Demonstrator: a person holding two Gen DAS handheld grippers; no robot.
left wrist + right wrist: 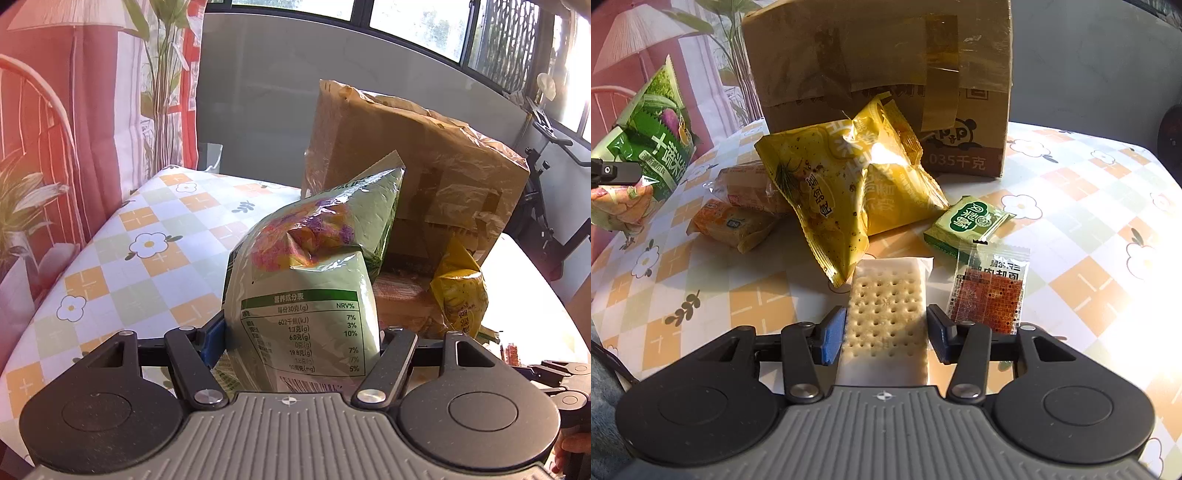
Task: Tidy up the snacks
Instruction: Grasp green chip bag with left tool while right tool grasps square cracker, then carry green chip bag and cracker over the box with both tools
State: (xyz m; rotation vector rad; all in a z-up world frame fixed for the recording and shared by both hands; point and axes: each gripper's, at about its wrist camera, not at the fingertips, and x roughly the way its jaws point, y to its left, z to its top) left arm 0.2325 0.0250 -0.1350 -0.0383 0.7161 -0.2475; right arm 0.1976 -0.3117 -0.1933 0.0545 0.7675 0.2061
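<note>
Gripping a puffy pale-green snack bag [306, 295] printed with a nutrition table, the left gripper [301, 343] pinches the bag's lower part between its fingers, the blue pad [214, 343] on one side pressed into the film. The bag stands upright in that grip, lifted clear of the checked, flower-printed surface [147, 236], and in the right wrist view it shows at 10 o'clock with its green printed front [646, 155] turned outward.

The right gripper [886, 332] straddles a clear-wrapped white cracker pack [886, 314] lying flat on the surface at 6 o'clock of the pile. Its fingers [831, 336] sit right at the pack's long edges; whether they actually press on it cannot be told, and the pack rests on the surface.

Beyond the crackers, at 12 o'clock, two crumpled yellow crisp bags [842, 192] lean against a taped brown cardboard box [886, 74] with a panda print. At 10 o'clock of the crackers lie an orange wrapped biscuit pack [731, 225] and a brown wrapped bun [750, 184]. At 2 o'clock lies a small green square packet [967, 225], and just beside the crackers at 3 o'clock a small clear sachet with red contents [990, 291].
</note>
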